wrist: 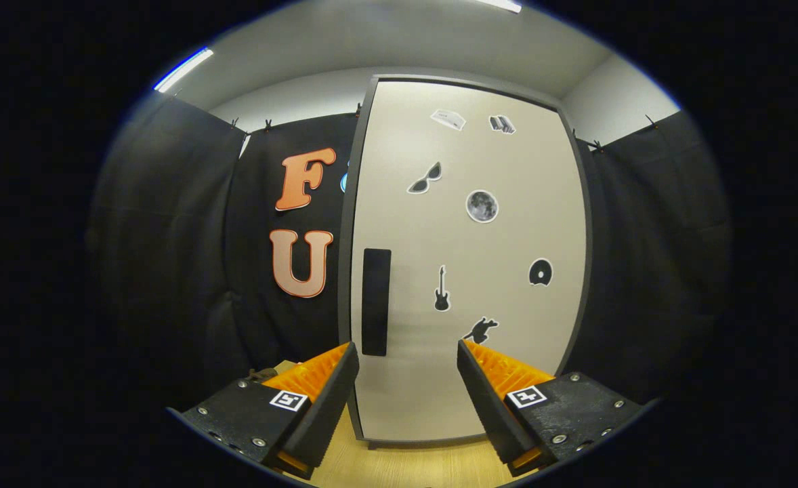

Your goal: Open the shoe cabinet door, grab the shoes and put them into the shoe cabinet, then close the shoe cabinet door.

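Shut shoe cabinet door (467,271) just beyond the gripper (407,366) — fingers wide apart, empty.

No readable words or numbers: the cabinet door (467,271) carries only picture stickers (481,206), and each finger (289,400) bears a square coded marker (526,396)
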Demonstrator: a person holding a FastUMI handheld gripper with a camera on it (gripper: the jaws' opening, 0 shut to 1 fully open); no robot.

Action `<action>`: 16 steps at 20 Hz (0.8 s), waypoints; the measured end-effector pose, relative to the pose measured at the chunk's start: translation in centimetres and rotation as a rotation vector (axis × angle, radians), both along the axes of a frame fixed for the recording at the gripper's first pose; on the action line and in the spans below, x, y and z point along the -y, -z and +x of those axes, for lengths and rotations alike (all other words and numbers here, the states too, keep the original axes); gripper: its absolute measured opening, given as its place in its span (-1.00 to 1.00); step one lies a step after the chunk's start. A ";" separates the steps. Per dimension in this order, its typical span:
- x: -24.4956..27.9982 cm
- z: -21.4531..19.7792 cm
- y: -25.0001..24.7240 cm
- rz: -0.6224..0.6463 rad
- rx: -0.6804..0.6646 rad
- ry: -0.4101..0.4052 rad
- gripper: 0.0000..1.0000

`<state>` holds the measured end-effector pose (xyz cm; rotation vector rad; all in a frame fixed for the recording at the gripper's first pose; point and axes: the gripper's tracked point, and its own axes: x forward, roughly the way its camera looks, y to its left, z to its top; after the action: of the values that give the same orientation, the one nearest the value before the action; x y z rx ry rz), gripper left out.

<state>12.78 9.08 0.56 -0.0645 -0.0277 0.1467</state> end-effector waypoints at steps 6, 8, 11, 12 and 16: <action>2.6 -6.4 0.3 -0.010 -0.018 0.020 0.85; 3.3 -8.2 0.4 -0.012 -0.020 0.030 0.85; 4.6 -10.8 0.9 -0.011 -0.029 0.048 0.85; 4.9 -11.7 0.9 -0.006 -0.034 0.047 0.85; 6.0 -14.7 0.8 0.001 -0.040 0.056 0.85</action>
<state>-1.88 3.04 -0.24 -0.0610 0.0143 0.0920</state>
